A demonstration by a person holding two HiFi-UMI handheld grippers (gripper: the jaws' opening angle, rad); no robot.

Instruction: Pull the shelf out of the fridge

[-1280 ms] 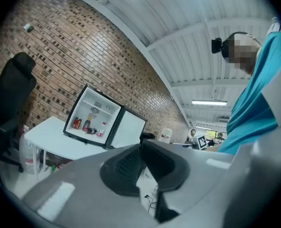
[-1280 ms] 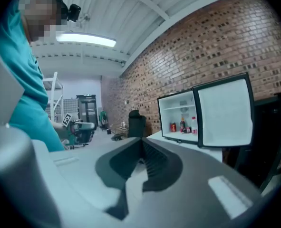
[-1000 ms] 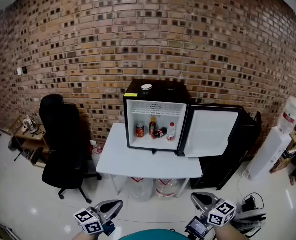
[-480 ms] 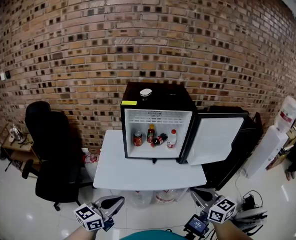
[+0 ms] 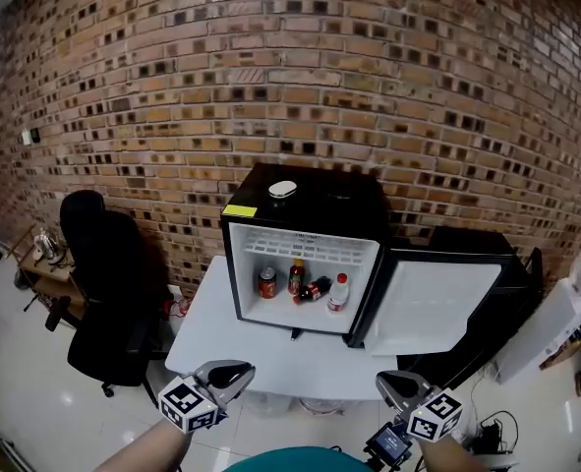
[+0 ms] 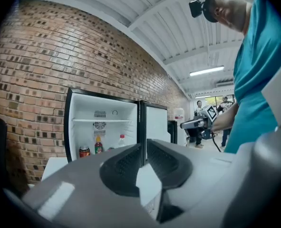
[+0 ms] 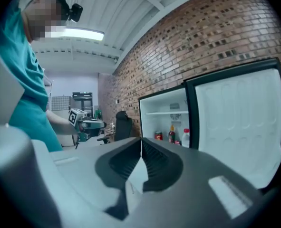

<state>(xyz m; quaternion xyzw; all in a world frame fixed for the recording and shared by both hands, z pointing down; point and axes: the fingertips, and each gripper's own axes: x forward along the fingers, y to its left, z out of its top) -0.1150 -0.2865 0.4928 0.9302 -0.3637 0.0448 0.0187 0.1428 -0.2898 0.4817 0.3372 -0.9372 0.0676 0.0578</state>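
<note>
**A:** Shelf [image 5: 304, 248]: white wire rack in the upper part of the mini fridge [image 5: 321, 191], centre of frame. It sits on its side rails and appears bare. Claws?

**B:** Left claw [image 5: 239, 372]: lower left of frame, jaws just beginning to part, nothing between them. Right claw [image 5: 388, 383]: lower right, clenched on nothing. Both hang at the near side of the table [image 5: 211, 334], well apart from the fridge.

**A:** Obstructions?

**B:** Door [image 5: 445, 308]: swung wide to the right, so the shelf front is clear. Drinks can [image 5: 267, 283] and bottles [image 5: 337, 293]: on the fridge floor below the shelf, not touching it.

**A:** Handling note for the step in hand?

**B:** Judged an approach, with no contact yet.
- Raise one claw level with the shelf's front edge.
- Spread it fully before arriving.
- Close on the front wire near its middle.
- Draw straight out and level; a skewed or tilted pull would likely bind on the rails.
- Bring the second claw under the rack as it clears, and stay above the bottle caps.
</note>
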